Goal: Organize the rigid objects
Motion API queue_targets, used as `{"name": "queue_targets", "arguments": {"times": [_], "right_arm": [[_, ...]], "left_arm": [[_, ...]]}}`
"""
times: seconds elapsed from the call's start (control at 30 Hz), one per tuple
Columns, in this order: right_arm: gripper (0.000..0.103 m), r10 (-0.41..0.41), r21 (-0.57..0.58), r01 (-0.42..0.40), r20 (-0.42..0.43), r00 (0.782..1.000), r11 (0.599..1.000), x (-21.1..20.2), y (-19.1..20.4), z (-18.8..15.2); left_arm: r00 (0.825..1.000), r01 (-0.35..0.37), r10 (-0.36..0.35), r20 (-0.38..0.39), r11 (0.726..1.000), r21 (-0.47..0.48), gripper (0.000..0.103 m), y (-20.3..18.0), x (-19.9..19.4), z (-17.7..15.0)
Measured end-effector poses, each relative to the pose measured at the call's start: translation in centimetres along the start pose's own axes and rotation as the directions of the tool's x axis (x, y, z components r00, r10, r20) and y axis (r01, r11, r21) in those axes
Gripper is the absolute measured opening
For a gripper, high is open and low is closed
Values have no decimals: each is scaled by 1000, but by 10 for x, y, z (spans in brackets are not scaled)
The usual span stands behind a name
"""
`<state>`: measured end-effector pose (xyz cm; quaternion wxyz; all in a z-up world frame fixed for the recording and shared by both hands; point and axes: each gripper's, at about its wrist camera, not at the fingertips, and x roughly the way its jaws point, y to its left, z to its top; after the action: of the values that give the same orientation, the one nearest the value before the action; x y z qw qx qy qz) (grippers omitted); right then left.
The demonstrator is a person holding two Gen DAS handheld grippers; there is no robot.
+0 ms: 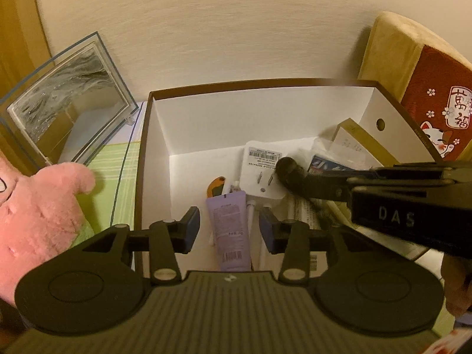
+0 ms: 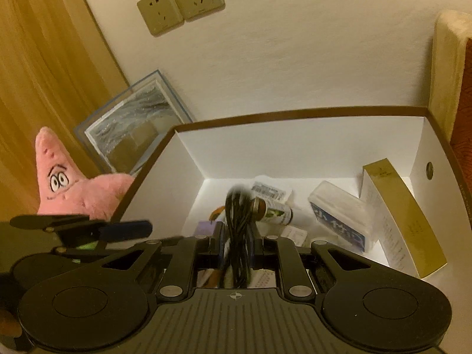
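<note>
A brown-rimmed white box (image 1: 159, 135) (image 2: 188, 159) holds a purple tube (image 1: 228, 230), a white plug adapter (image 1: 259, 171), a small brown bottle (image 2: 273, 211), a clear plastic case (image 2: 342, 218) and a gold carton (image 2: 404, 221). My right gripper (image 2: 236, 244) is shut on a coiled black cable (image 2: 237, 215) and holds it over the box; it enters the left wrist view (image 1: 290, 174) from the right. My left gripper (image 1: 230, 227) is open and empty above the purple tube at the box's near side.
A pink star plush (image 1: 38, 212) (image 2: 67, 188) lies left of the box on a green cloth (image 1: 118, 171). A clear framed picture (image 1: 67, 109) leans on the wall. A cushioned red-and-tan chair back (image 1: 419, 88) stands to the right. Wall sockets (image 2: 180, 3) are above.
</note>
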<state>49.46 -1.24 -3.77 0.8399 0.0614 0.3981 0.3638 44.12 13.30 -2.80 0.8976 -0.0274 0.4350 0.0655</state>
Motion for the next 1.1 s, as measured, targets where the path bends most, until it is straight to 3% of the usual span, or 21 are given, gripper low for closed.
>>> {"name": "queue_targets", "arguments": {"times": [0.33,0.4,0.57,0.77,1.1], "right_arm": [[14,-18,-14,18,-8,1000,1000,-12,0,-5],[18,-21,-13,21,-6,1000,1000,-16,-2,-6],[51,-30,9,30,23,999,1000,-34,-9,-11],[61,-50,29,49,55,997,998,-63,-15,-17],[67,-83,-1,84,102,991,996,-120,-14,-41]], "left_arm": [[1000,4,-4,18,1000,4,48,-1,-15,-5],[1000,8,-8,20,1000,4,49,-1,-18,-7],[1000,8,-8,25,1000,2,52,-3,-29,-10],[999,13,-13,45,1000,-11,60,-11,-51,-17],[994,4,-1,106,1000,-26,71,-35,-101,-34]]}}
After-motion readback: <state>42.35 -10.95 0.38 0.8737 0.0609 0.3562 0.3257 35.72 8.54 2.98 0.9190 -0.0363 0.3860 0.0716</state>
